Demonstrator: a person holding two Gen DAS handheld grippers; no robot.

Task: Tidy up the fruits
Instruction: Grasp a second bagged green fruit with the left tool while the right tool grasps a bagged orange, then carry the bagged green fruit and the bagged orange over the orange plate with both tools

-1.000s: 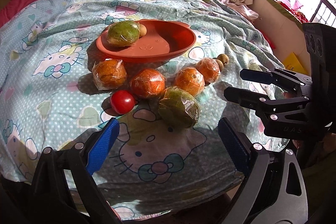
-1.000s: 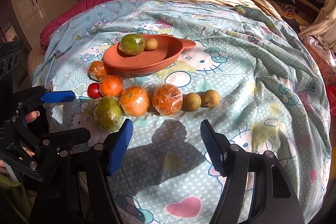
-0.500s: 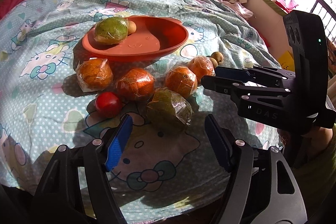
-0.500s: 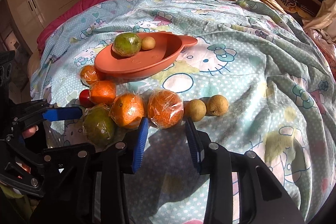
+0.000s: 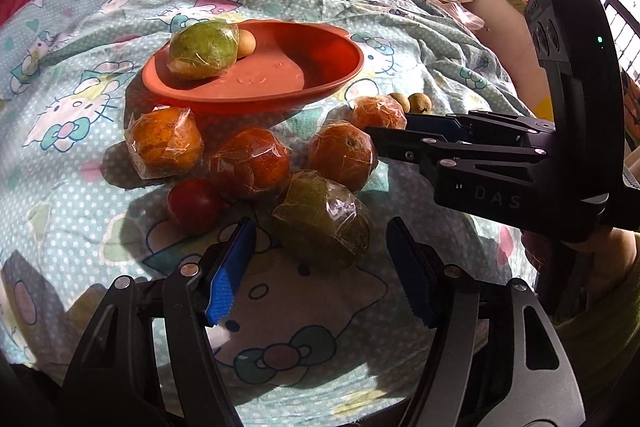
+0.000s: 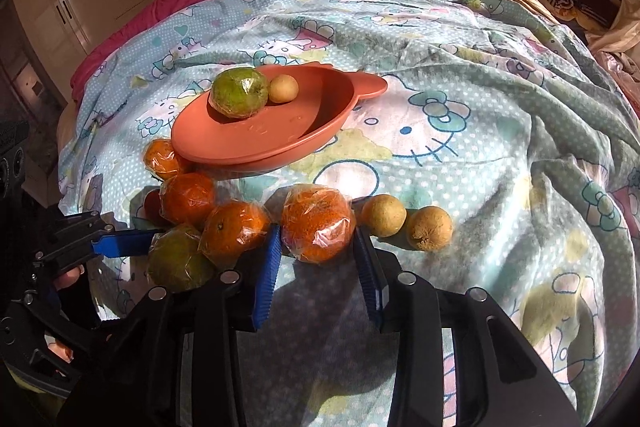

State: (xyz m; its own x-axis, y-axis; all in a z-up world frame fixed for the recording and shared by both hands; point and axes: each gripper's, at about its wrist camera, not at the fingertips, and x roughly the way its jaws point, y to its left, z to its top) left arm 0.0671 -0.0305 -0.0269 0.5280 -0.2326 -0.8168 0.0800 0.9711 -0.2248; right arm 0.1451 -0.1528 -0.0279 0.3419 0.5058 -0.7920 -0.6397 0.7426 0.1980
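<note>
Plastic-wrapped orange (image 6: 317, 225) sits on bedsheet (image 6: 480, 131) w/ right gripper (image 6: 316, 263) pads at both sides, left gripper (image 5: 320, 267) closing toward green fruit (image 5: 323, 219), not touching; slick film could slip, rolling fruit off.

Left wrist view: looks forward-down along own fingers, close over bed; plate (image 5: 256, 95) at 12 o'clock, window at 2 o'clock. Right wrist view: same downward tilt, close; plate (image 6: 264, 143) at 11 o'clock, wardrobe at 10 o'clock. Both share plate, fruit row, patterned bedspread (image 6: 460, 131).
</note>
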